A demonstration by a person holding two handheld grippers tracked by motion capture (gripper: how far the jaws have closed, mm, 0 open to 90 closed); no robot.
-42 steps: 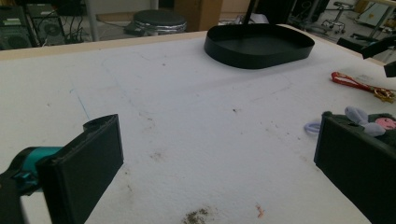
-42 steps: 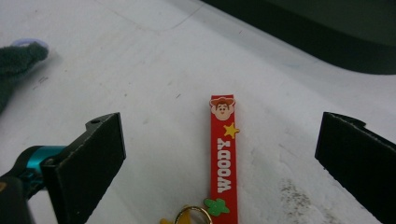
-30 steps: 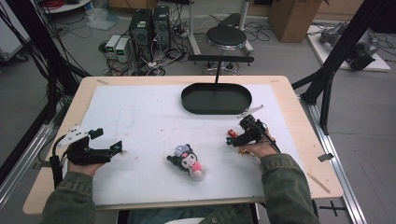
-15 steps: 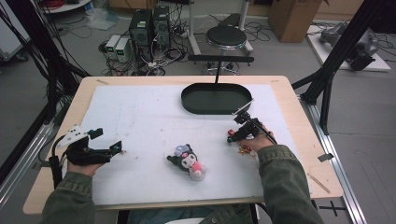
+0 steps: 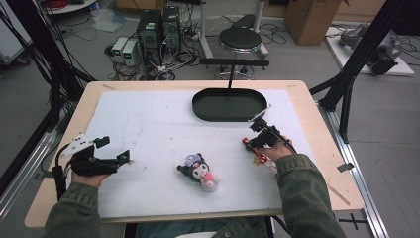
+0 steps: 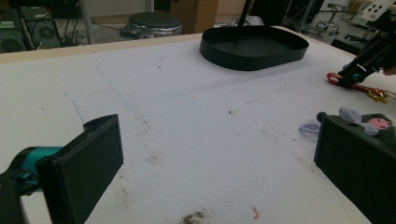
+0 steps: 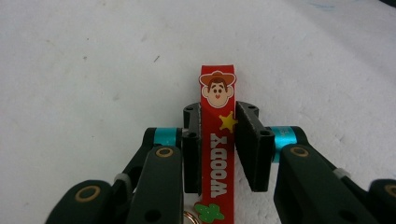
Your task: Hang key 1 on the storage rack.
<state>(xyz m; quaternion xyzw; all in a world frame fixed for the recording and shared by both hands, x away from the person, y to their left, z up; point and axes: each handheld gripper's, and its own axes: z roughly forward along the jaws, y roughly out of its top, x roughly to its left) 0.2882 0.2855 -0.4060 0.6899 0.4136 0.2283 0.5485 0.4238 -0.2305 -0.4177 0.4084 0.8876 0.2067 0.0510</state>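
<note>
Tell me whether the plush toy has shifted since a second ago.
No. The plush toy lies at the same spot below the black tray.

A robotics lab is hosting this recording: computer towers and tangled cables are sitting on the grey floor beyond the jaws, a black stool is standing behind the white-covered table, and black metal frame struts are rising beside a cardboard box.
</note>
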